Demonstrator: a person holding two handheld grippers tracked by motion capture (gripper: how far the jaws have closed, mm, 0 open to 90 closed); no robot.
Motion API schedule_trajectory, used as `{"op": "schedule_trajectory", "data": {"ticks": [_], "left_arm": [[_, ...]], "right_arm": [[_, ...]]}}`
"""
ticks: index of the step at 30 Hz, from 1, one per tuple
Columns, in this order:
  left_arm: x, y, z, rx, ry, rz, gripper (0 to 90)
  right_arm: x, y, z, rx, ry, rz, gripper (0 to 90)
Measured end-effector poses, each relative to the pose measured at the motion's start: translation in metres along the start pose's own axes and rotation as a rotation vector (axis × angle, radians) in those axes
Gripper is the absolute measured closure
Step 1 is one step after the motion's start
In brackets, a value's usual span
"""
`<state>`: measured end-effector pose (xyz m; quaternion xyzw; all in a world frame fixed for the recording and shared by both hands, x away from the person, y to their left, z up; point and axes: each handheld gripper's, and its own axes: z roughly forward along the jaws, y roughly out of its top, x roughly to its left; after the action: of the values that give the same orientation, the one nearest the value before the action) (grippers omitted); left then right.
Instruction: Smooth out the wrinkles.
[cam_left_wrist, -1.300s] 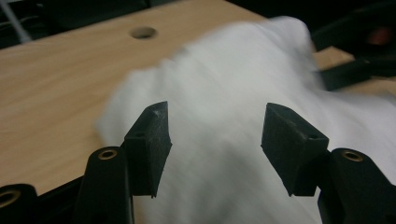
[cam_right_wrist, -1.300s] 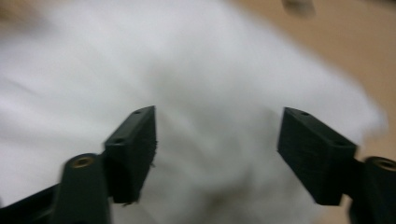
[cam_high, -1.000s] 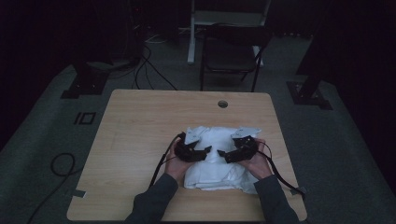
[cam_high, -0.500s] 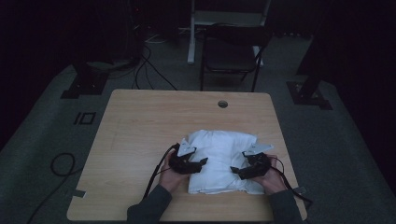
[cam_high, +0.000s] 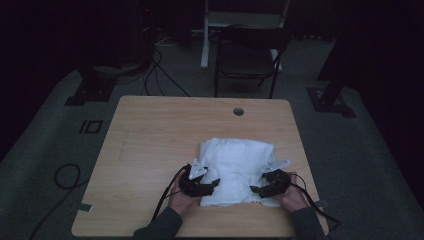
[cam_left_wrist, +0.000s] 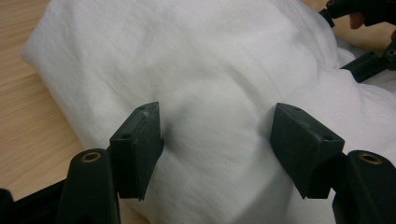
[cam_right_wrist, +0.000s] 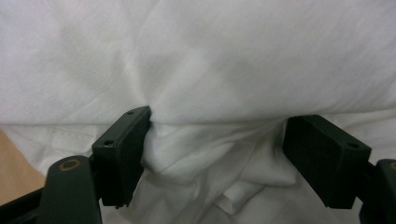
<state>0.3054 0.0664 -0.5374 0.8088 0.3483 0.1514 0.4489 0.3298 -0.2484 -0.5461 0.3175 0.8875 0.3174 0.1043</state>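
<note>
On the desk (cam_high: 150, 150), near its front edge, lies a folded white cloth (cam_high: 236, 165): at its left corner the left gripper (cam_high: 212, 184), jaws just widened, straddles the fabric without pinching, while at its right the right gripper (cam_high: 255, 190), jaws narrowing, brackets a bunched fold.

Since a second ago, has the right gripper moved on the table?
Yes. The right gripper has slid toward the table's near edge, away from the round hole, to the white cloth's near right corner, its jaws closing slightly around a fold.
</note>
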Motion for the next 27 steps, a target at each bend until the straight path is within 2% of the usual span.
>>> {"op": "schedule_trajectory", "data": {"ticks": [6, 16, 17, 18, 21, 27], "left_arm": [[0.029, -0.003, -0.007, -0.006, 0.064, -0.045, 33.5], [0.083, -0.008, -0.023, 0.001, 0.205, -0.113, 33.3], [0.083, -0.008, -0.023, 0.001, 0.205, -0.113, 33.3], [0.091, -0.008, -0.024, 0.000, 0.227, -0.128, 33.3], [0.104, -0.007, -0.026, 0.001, 0.264, -0.149, 33.3], [0.116, -0.002, -0.024, 0.001, 0.277, -0.176, 31.1]], "right_arm": [[0.002, 0.026, 0.021, -0.009, 0.010, -0.011, 23.8], [0.009, 0.076, 0.064, -0.039, 0.015, -0.020, 23.7], [0.009, 0.082, 0.069, -0.046, 0.016, -0.020, 23.7], [0.009, 0.086, 0.073, -0.052, 0.016, -0.023, 23.7], [0.007, 0.099, 0.084, -0.059, 0.014, -0.023, 23.6], [-0.007, 0.115, 0.098, -0.082, 0.016, -0.010, 23.6]]}}
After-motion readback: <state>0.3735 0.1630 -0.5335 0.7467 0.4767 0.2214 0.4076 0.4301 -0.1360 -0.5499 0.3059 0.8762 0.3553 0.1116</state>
